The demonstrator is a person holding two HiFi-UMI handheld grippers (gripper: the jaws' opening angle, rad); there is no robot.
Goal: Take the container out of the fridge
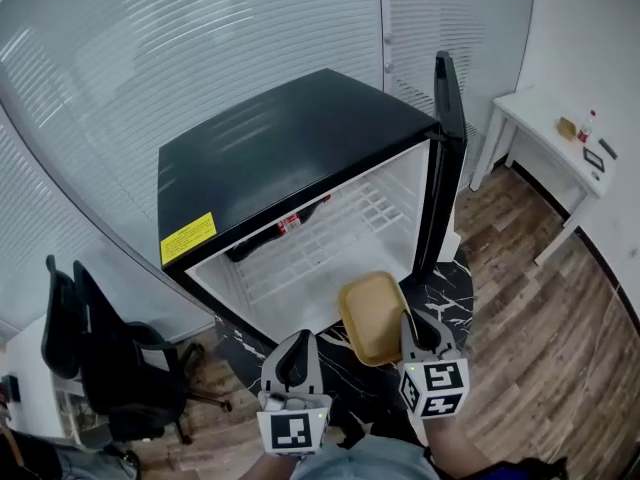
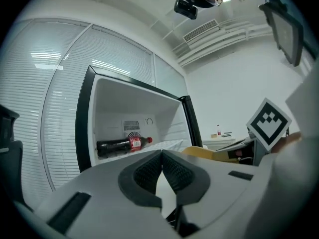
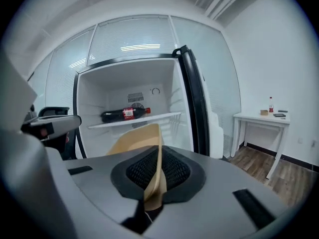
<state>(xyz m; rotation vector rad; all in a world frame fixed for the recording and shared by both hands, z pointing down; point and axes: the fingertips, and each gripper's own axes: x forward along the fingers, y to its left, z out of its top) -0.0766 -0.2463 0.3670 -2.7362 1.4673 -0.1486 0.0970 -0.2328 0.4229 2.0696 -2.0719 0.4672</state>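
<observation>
The container (image 1: pixel 372 316) is already hanging outside the fridge (image 1: pixel 280 148), in front of the open cabinet and over the floor. The right gripper (image 1: pixel 421 324) is carrying it. In the right gripper view its jaws are pressing on the container's side wall, which is standing edge-on between the pads. From that grip the tan body is spreading ahead and to the left of the jaws, with its long axis running away from the person toward the fridge opening and its open face looking up. Nothing is supporting the far end, so the whole container is hanging from that one clamped edge.

The left gripper (image 1: pixel 297 346) is hovering just beside it on the left, lower in the head view. Its jaws are resting together with nothing between them. It is the nearer one to the container's free side, should a second hold be wanted.

A bottle (image 3: pixel 124 114) is lying on the shelf (image 3: pixel 149 118) inside, well behind the container. The door (image 1: pixel 448 158) is standing open at the right, close to the right gripper. In my judgement, a pull straight back and away from that door is what is needed to finish.
</observation>
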